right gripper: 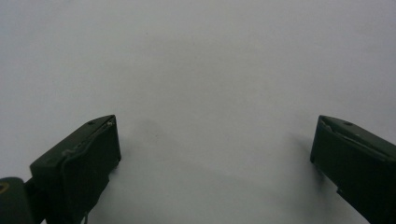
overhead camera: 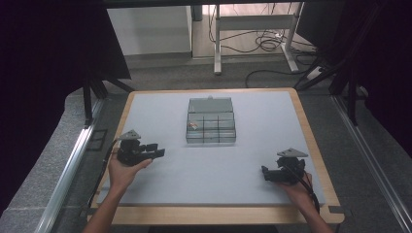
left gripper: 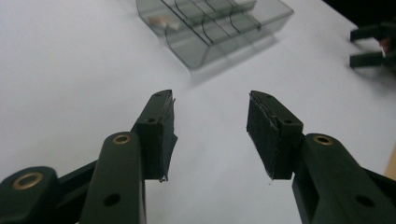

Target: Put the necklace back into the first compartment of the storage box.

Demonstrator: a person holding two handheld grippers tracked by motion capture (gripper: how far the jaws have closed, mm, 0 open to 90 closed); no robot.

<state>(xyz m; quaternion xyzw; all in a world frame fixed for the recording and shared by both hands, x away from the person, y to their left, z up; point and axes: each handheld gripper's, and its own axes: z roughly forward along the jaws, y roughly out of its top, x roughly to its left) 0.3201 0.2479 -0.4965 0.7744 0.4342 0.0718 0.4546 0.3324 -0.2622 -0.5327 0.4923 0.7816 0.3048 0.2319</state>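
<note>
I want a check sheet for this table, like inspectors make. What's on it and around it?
Surface: pale grey mat on a wood-edged table.
Job's things: clear plastic compartment box with its lid open, mid-table; a small pale item in a left compartment.
Clutter: nothing seen.
Grippers: left gripper open, nothing between its jaws; right gripper open, over bare mat. Both apart from the box.
Cables: black cables on the floor beyond the table; one cable trails from the right gripper.
Surroundings: white desk frame, dark curtains.
</note>
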